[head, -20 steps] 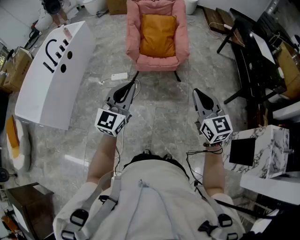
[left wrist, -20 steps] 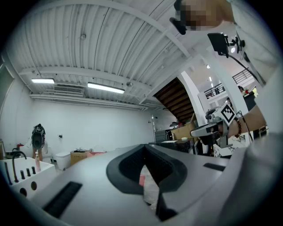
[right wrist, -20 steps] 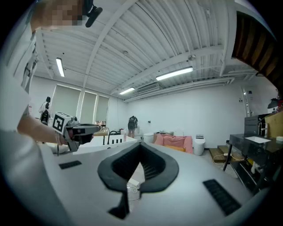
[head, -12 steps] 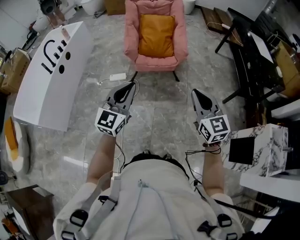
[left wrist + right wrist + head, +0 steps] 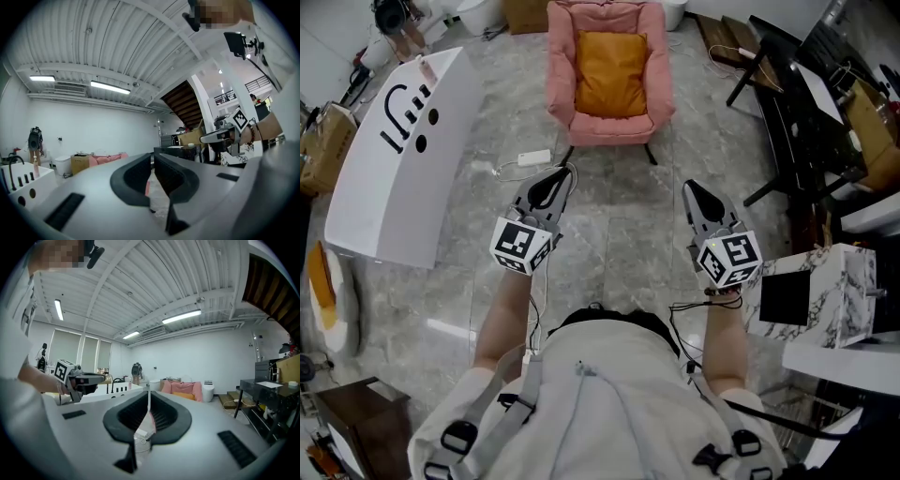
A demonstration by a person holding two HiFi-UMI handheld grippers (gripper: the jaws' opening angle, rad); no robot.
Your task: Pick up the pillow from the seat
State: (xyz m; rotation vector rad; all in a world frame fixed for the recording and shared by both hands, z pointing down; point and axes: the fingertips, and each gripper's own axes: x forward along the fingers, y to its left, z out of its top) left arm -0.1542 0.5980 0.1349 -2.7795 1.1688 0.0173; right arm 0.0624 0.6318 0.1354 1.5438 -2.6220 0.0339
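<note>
Grey marbled floor (image 5: 619, 234), cluttered workshop room. Pink armchair (image 5: 609, 89) stands at far end of the open floor, facing the person. Orange pillow (image 5: 611, 58) sits upright on the seat, leaning on the backrest, filling most of it; untouched. Left gripper (image 5: 561, 172) and right gripper (image 5: 688, 187) are both held out level over bare floor, side by side, pointing toward the chair and well apart from it. Left gripper view: jaws drawn together with only a thin slit between the pads, nothing in them. Right gripper view: jaws meet at the tips, nothing between them; chair and pillow show small and distant beyond. White power strip (image 5: 534, 156) with cord lies on the floor between left gripper and chair. Long white counter unit (image 5: 394, 159) to the left, black table (image 5: 806, 122) to the right, marble-patterned box (image 5: 825, 300) just beside the right forearm.
</note>
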